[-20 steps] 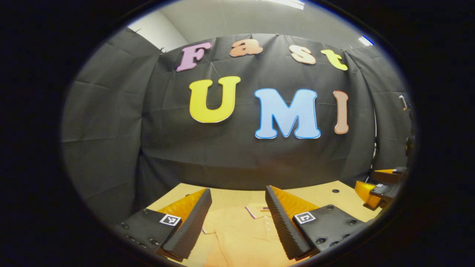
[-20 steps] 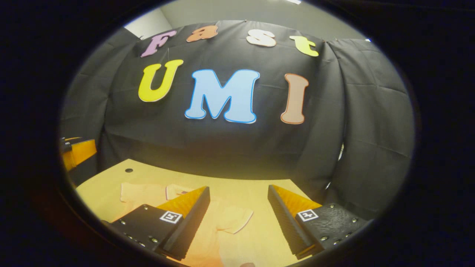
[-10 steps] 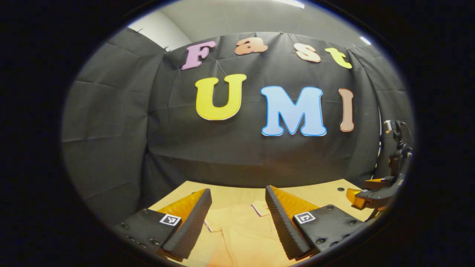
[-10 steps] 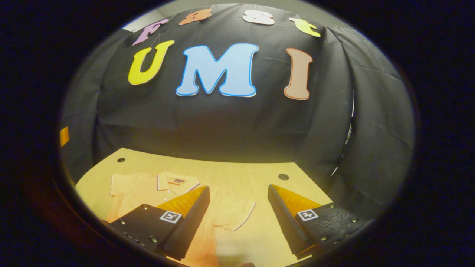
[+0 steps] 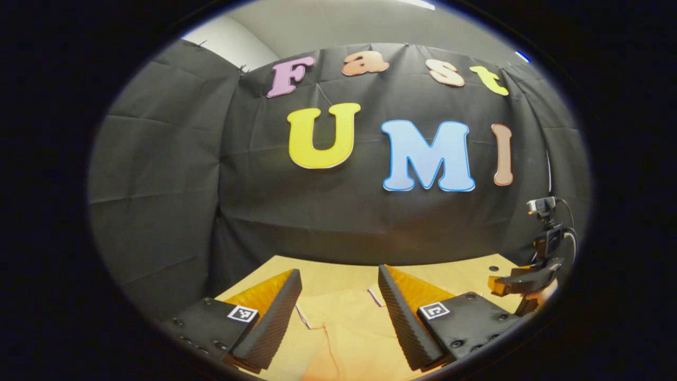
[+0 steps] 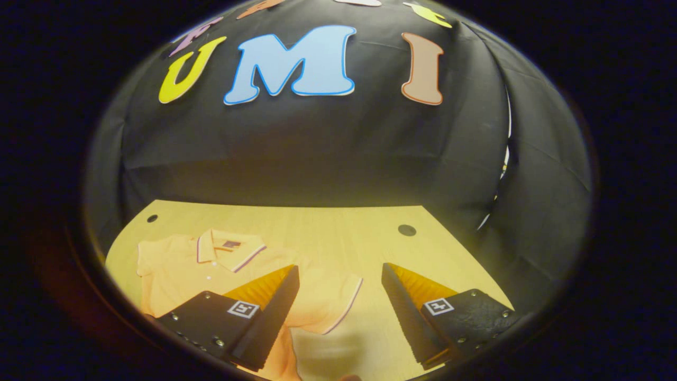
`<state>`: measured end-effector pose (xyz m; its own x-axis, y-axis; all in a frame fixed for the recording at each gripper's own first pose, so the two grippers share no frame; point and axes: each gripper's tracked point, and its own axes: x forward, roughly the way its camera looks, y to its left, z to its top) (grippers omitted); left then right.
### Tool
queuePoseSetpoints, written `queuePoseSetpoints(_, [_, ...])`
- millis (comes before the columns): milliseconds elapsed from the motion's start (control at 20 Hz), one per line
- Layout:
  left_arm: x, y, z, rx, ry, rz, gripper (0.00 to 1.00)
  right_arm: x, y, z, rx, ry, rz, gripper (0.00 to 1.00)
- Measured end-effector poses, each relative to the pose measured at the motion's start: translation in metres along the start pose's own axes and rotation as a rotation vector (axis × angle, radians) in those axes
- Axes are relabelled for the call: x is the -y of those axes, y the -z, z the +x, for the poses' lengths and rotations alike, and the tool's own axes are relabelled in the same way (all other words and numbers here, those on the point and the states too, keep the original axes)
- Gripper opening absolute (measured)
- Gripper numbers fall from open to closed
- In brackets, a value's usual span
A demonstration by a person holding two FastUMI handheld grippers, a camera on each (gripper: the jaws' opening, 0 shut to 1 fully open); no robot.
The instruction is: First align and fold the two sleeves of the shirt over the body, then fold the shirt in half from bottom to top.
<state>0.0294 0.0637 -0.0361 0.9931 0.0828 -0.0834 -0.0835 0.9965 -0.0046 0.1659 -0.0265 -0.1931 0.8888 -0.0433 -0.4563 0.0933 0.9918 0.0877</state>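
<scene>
An orange polo shirt [image 6: 190, 267] lies flat on the wooden table [image 6: 328, 227], collar toward the back wall. Its right short sleeve [image 6: 330, 301] spreads out between my right gripper's fingers. My right gripper [image 6: 338, 307] hangs open above that sleeve, nothing in it. In the left gripper view the shirt [image 5: 344, 328] lies below my left gripper [image 5: 338, 312], which is open and holds nothing; the collar edge [image 5: 374, 295] shows by its right finger. The right gripper [image 5: 515, 286] appears at the far right of that view, with a hand holding it.
The black cloth wall closes off the back and sides of the table. Two dark holes [image 6: 406, 230] [image 6: 152, 218] sit near the table's far edge. A small camera [image 5: 540, 205] stands on a mount at the right.
The right gripper view has tilted downward, bringing more of the table and the shirt into sight. The left gripper has swung slightly left, and the right gripper has sunk lower in its view.
</scene>
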Motion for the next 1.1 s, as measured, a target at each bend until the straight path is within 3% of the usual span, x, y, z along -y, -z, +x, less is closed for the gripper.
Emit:
queuePoseSetpoints(200, [0.003, -0.002, 0.003, 0.008, -0.006, -0.007, 0.95, -0.002, 0.017, 0.026, -0.057, -0.028, 0.012, 0.97])
queuePoseSetpoints(350, [0.008, 0.002, 0.007, -0.004, 0.002, -0.015, 0.95, 0.005, 0.034, 0.049, -0.122, -0.01, 0.008, 0.94])
queuePoseSetpoints(400, [0.011, 0.001, 0.008, 0.001, 0.002, -0.02, 0.95, 0.009, 0.038, 0.058, -0.134, -0.002, 0.009, 0.98])
queuePoseSetpoints(600, [0.013, 0.003, 0.008, -0.011, 0.0, -0.026, 0.95, 0.019, 0.064, 0.085, -0.22, 0.017, -0.002, 0.98])
queuePoseSetpoints(1100, [0.005, 0.003, 0.0, -0.032, -0.02, 0.01, 0.95, 0.013, 0.097, 0.104, -0.332, 0.001, 0.028, 0.98])
